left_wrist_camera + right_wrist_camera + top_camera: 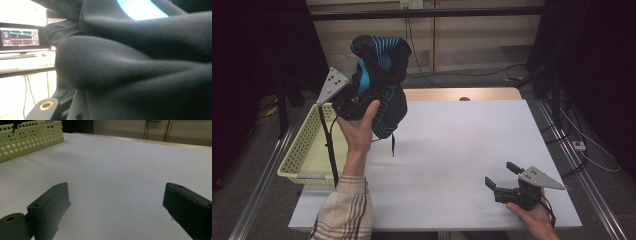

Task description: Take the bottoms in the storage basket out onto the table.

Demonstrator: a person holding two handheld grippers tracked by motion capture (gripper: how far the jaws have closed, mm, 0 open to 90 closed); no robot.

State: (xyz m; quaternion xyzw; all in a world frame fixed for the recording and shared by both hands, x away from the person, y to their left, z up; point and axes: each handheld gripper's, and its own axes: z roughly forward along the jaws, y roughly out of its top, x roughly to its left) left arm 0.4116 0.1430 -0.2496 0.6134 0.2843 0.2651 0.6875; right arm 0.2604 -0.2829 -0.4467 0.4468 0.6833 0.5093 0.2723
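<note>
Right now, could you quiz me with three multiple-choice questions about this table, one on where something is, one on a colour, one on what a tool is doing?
1. Where is the perforated basket?
A. at the table's left edge
B. at the table's right edge
C. in the middle of the table

2. What colour are the stripes on the black garment?
A. red
B. light blue
C. yellow

3. How does the right gripper stand?
A. shut on the garment
B. shut on nothing
C. open, holding nothing

Answers: 1 A, the high view shows it beside the person's left arm. 2 B, blue bands cross the dark cloth held up by the left gripper. 3 C, its own view shows the jaws wide apart over the bare white table.
</note>
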